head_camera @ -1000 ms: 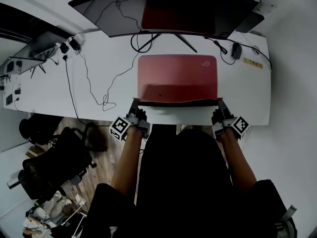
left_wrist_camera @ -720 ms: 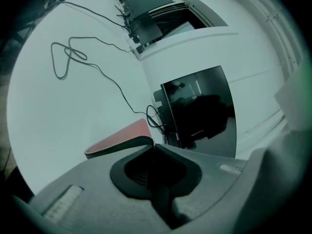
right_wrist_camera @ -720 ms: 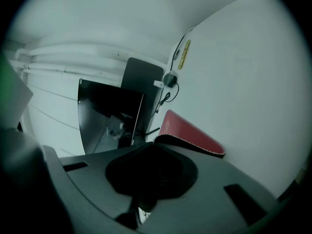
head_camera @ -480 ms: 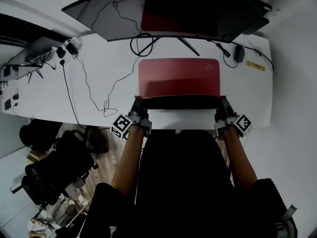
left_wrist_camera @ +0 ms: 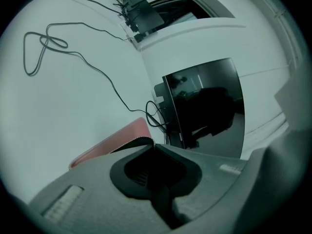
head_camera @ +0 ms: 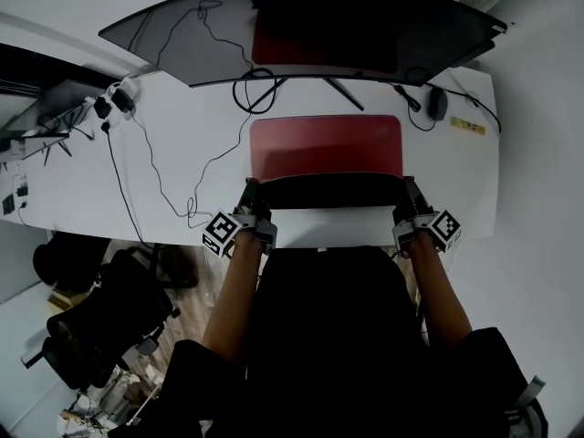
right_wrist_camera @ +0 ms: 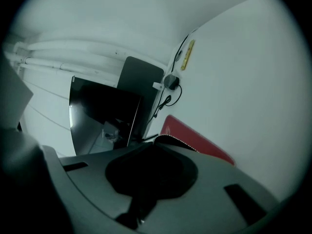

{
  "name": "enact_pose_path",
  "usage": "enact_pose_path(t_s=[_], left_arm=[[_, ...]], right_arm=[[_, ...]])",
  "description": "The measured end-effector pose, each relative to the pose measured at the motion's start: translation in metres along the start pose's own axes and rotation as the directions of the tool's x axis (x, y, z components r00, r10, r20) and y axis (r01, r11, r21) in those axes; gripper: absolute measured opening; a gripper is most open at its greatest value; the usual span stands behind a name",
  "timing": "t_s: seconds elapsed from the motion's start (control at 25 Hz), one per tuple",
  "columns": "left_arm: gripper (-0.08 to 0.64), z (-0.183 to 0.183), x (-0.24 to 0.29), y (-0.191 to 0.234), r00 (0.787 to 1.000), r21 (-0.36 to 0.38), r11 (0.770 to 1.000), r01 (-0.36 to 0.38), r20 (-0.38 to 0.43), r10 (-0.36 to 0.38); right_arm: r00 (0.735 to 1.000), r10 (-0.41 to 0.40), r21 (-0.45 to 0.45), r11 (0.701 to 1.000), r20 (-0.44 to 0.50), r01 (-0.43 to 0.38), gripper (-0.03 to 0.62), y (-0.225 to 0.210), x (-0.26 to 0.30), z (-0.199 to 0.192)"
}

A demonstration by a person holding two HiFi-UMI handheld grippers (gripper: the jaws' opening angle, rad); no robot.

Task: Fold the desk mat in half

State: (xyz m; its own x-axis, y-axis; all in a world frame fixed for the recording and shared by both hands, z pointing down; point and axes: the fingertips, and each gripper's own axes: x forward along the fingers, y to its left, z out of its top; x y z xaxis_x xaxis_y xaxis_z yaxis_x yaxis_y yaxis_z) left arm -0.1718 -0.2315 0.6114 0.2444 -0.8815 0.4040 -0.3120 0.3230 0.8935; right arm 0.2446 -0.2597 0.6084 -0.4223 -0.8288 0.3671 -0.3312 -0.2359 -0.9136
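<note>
A red desk mat (head_camera: 326,144) lies on the white desk (head_camera: 182,89) in front of the monitor. Its near edge is lifted and curled toward the monitor, so the black underside (head_camera: 330,191) shows as a dark band. My left gripper (head_camera: 250,187) is shut on the mat's near left corner (left_wrist_camera: 141,141). My right gripper (head_camera: 407,186) is shut on the near right corner (right_wrist_camera: 168,139). In both gripper views the stitched black corner sticks out at the closed jaw tips, with red mat (left_wrist_camera: 109,145) (right_wrist_camera: 195,138) beyond.
A wide curved monitor (head_camera: 301,26) stands at the back of the desk on a splayed stand. Black cables (head_camera: 173,167) trail over the desk's left half. A mouse (head_camera: 436,103) and a yellow label (head_camera: 466,126) sit at the back right. An office chair (head_camera: 100,322) stands on the floor at left.
Both grippers have raised the mat's near edge and carried it a little toward the monitor. More black underside shows now, and less red top is visible.
</note>
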Motion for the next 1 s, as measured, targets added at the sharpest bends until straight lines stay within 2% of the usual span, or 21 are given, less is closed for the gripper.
enact_pose_path(t_s=[0.72,1.0], left_arm=[[0.031,0.015,0.039,-0.008,0.999,0.000,1.000,0.003,-0.038,-0.003],[0.031,0.021,0.055,-0.013,0.999,0.003,1.000,0.030,-0.042,-0.030]], right_arm=[[0.999,-0.048,-0.028,0.998,0.005,0.048,0.015,0.006,0.030,0.014],[0.999,-0.048,0.005,0.999,0.005,0.048,0.015,0.009,0.046,0.023]])
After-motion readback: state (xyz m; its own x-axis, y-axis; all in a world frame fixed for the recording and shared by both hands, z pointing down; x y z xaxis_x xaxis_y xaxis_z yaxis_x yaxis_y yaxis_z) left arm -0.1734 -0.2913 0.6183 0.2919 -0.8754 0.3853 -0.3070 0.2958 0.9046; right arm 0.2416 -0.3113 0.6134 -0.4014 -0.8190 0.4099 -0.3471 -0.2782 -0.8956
